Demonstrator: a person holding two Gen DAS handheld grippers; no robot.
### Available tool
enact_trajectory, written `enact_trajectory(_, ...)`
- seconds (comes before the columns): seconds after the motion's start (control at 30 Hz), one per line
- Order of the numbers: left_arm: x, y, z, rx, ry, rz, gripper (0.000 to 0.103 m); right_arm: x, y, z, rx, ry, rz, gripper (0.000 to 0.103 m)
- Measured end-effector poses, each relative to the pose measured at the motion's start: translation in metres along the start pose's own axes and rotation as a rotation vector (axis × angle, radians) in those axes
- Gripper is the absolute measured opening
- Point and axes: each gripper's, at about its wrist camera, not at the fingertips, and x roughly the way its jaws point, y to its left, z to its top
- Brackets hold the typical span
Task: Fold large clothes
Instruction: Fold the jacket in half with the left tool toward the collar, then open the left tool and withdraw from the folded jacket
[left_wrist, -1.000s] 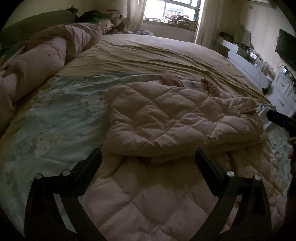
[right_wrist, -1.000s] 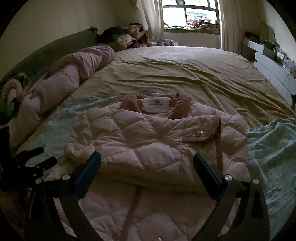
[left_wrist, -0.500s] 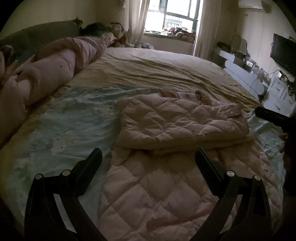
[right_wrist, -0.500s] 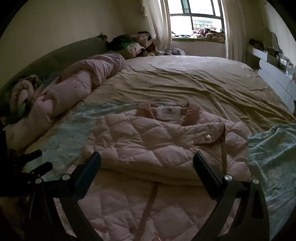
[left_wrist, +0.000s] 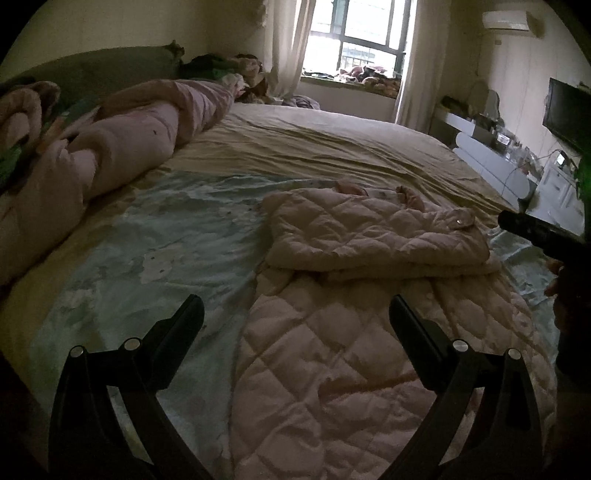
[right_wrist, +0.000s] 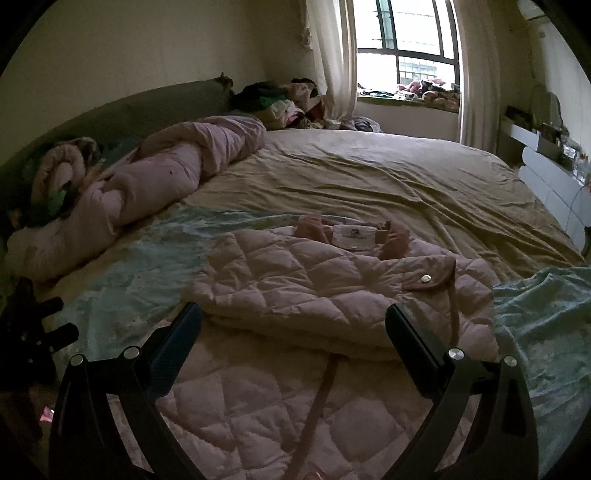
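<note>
A pale pink quilted coat (left_wrist: 369, 236) lies on the bed, its upper part folded into a thick stack with the collar at the far side. Its lower part (left_wrist: 332, 369) spreads flat toward me. In the right wrist view the coat (right_wrist: 332, 280) shows a snap button and a pink strap running down the front. My left gripper (left_wrist: 295, 314) is open and empty above the coat's near left edge. My right gripper (right_wrist: 293, 317) is open and empty just in front of the folded stack. The right gripper also shows at the right edge of the left wrist view (left_wrist: 532, 229).
The bed (left_wrist: 332, 147) has a tan sheet and a light blue blanket (left_wrist: 166, 236) under the coat. A rolled pink duvet (left_wrist: 129, 147) lies along the left side. A white dresser (left_wrist: 495, 162) and a TV (left_wrist: 565, 110) stand at the right, a window (right_wrist: 410, 55) at the back.
Both grippers have drawn back and up from the coat, so the folded stack looks smaller and farther. Both stay open and empty.
</note>
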Motion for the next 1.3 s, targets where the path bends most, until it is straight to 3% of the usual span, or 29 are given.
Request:
enact_trajectory(0.53,-0.035,0.008,-0.037,-0.004,-0.025,0.003,0.094,-0.032,0.014,-0.026,-0.016,-0.019,-0.001,0.099)
enact_trajectory(1.3,-0.059,0.019,-0.089,-0.008,0.017,0.040,0.094,-0.071,-0.008,-0.074,0.001,0.014,-0.057,0.099)
